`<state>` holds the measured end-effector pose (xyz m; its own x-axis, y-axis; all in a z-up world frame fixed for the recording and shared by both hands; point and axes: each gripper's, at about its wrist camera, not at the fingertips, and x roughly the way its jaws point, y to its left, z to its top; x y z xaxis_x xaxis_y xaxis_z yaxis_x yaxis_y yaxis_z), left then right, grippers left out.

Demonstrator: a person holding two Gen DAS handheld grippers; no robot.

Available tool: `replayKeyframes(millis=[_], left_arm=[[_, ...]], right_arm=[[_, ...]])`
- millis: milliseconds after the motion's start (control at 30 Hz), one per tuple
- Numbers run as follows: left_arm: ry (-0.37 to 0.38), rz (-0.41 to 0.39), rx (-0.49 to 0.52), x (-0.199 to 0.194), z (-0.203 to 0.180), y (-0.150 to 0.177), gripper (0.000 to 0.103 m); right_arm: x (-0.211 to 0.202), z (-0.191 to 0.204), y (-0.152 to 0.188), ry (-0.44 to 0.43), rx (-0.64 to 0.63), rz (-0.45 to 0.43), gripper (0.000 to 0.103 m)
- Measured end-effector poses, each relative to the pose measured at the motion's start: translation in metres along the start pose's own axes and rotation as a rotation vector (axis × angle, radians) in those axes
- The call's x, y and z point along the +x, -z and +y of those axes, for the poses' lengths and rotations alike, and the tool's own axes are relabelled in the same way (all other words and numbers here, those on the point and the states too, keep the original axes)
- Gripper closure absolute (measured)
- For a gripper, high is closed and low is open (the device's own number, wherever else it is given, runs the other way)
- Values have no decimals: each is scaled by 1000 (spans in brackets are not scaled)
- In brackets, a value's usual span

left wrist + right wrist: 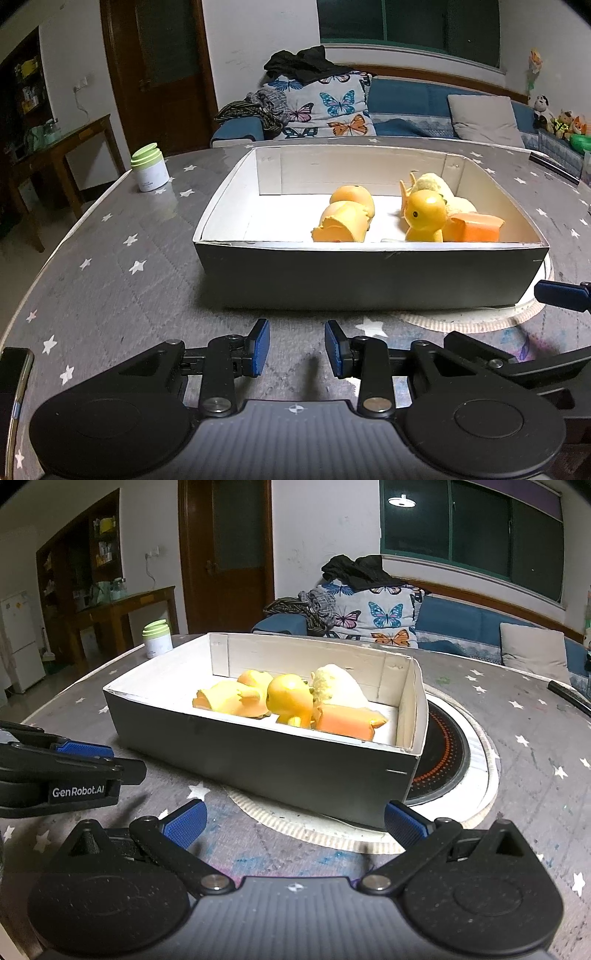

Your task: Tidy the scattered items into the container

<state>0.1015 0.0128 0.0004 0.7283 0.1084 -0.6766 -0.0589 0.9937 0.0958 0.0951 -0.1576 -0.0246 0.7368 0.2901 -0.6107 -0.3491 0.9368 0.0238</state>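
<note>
Left wrist view, box rim, left tool apart

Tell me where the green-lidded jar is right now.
The green-lidded jar stands on the star-patterned table, outside the box, past its far left corner in both wrist views, near the table's far edge.

Phone cut off at left edge, toy bases hidden behind box near wall, jar label unreadable

A grey box with white inside sits just ahead of the fingers, open-topped. Inside lie yellow-orange toys, tumbled together, and a pale plush behind them.
</note>
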Motion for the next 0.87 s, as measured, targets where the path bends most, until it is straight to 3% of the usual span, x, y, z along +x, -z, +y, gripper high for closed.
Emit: replayKeyframes(millis=[867], left_arm=[[-17, -20, 34, 7, -4, -12, 70]], right_arm=[[8, -2, -8, -13, -3, 10, 0]])
